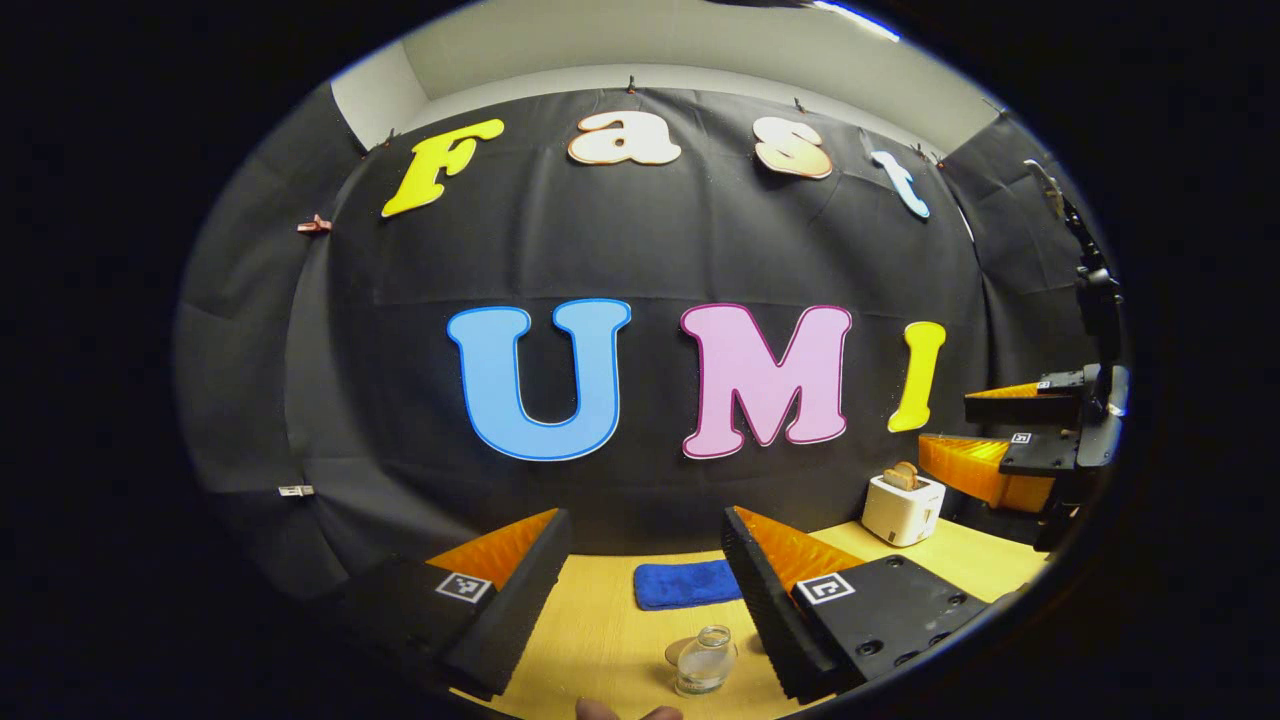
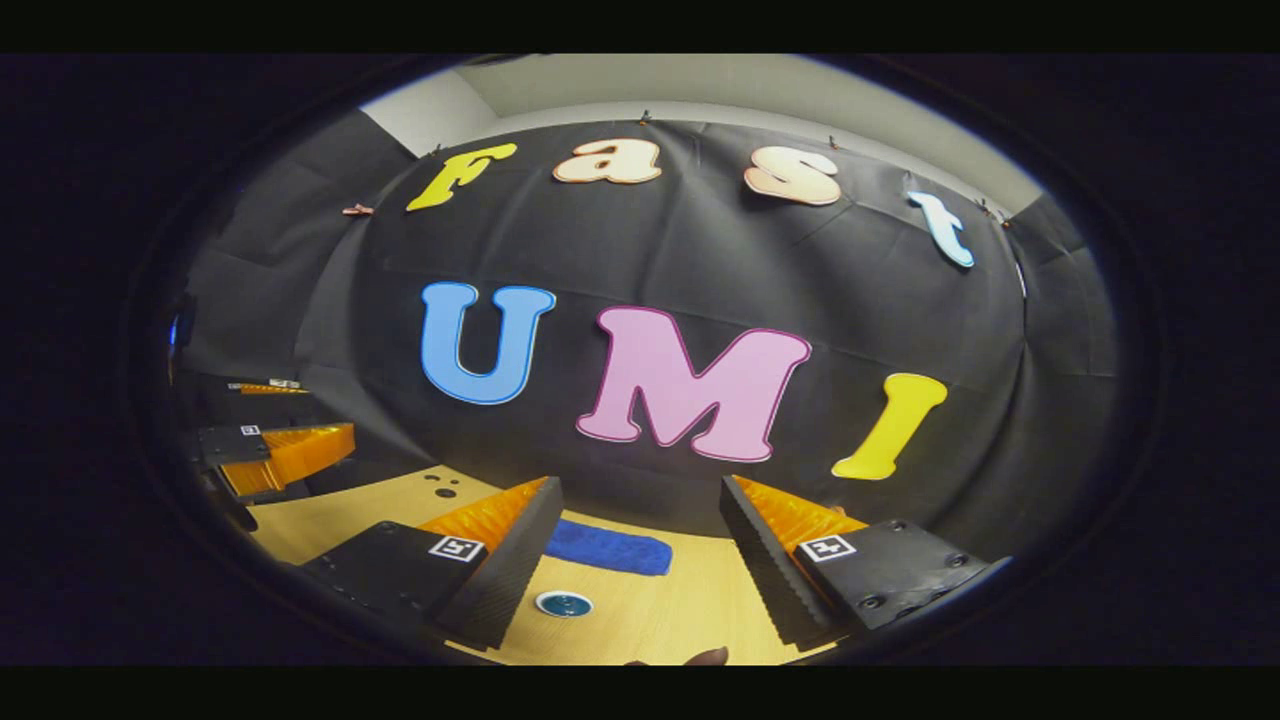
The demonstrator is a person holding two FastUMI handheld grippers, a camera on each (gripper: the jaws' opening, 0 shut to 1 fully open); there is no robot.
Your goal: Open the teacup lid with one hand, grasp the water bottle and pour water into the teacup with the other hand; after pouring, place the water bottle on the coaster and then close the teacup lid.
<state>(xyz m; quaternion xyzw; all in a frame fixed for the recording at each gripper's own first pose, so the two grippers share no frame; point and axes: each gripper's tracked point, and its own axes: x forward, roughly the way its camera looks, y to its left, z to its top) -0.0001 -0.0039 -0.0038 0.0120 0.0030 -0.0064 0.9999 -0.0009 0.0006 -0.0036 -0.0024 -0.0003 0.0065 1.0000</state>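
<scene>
A small clear glass teacup (image 1: 705, 660) stands on the wooden table (image 1: 600, 640), low in the left gripper view. My left gripper (image 1: 644, 512) is open above and behind it, and the cup sits near the inner edge of the right-hand finger without touching it. My right gripper (image 2: 640, 482) is also open, with nothing between its fingers. A round teal coaster (image 2: 564, 603) lies on the table (image 2: 690, 610) just below its left-hand finger. Each gripper also appears off to the side in the other's view: the right gripper (image 1: 950, 425) and the left gripper (image 2: 320, 410), both with jaws apart.
A folded blue cloth (image 1: 688, 583) (image 2: 610, 548) lies at the back of the table by the black wall. A white toaster (image 1: 902, 505) with bread slices stands at the back right. Small dark marks (image 2: 440, 486) dot the table's left part. A fingertip (image 1: 625, 711) shows at the bottom edge.
</scene>
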